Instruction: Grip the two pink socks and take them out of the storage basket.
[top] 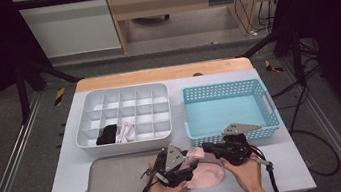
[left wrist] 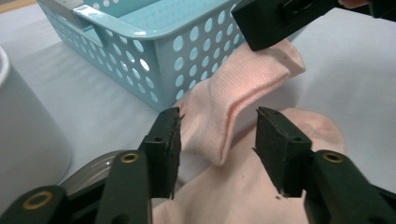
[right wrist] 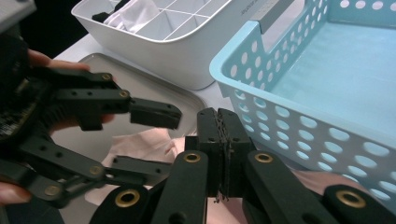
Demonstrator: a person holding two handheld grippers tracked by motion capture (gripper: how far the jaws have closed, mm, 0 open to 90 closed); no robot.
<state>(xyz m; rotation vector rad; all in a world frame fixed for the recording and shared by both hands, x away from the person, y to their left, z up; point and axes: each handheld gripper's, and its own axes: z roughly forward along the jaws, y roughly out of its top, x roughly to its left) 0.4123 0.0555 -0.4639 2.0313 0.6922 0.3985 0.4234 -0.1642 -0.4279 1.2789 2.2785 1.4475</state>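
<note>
Table (top: pixel 290 170) edge near; sock (left wrist: pixel 224 112) beside basket (left wrist: pixel 154 51).

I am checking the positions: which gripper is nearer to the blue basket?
Right. The right gripper lies just below the blue basket, near its front wall. The left gripper is farther away, over the pink sock.

Both forearms come in from the near edge of the table (top: pixel 280 171), hands side by side. The left gripper (left wrist: pixel 218 140) points toward the blue basket (top: pixel 230 102) with its jaws apart, a gap between the pads. The right gripper (right wrist: pixel 223 140), just beside that basket's near wall, has its jaws pressed together.
</note>
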